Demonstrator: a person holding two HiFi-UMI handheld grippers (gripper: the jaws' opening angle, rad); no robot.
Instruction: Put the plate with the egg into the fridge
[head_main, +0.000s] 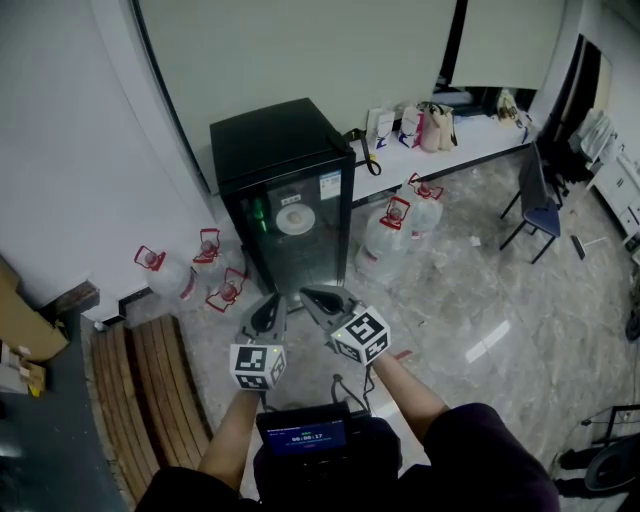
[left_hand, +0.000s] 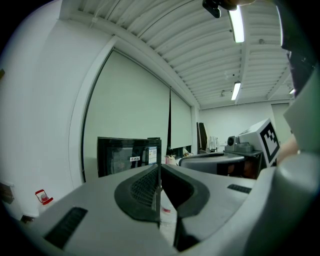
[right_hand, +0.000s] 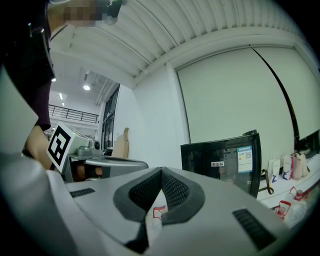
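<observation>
In the head view, a black fridge (head_main: 285, 185) is being shown standing at the far edge of the floor (head_main: 470, 300), backed against the wall. Its glass door is being shown closed. Through the door a round white plate (head_main: 294, 220) is being seen on a shelf inside; the small lump at its middle is too small to be told. Water jugs (head_main: 385, 240) with red handles are being seen on the floor at both sides of the fridge. A blue chair (head_main: 538, 205) is being seen toward the floor's right edge and wooden slats (head_main: 150, 385) at its near left corner. The left claw (head_main: 267, 314) and the right claw (head_main: 322, 299) are being held out side by side in front of the fridge door, touching nothing.

In the left gripper view, the left claw (left_hand: 159, 170) is being held clenched, its pads meeting at the tips with nothing between them. The fridge (left_hand: 127, 155) is being seen beyond it, and the right claw's body (left_hand: 215, 161) is being seen just beside it.

In the right gripper view, the right claw (right_hand: 161, 172) is likewise being held clenched and empty. The fridge (right_hand: 222, 160) is being seen ahead at the right, its door closed.
</observation>
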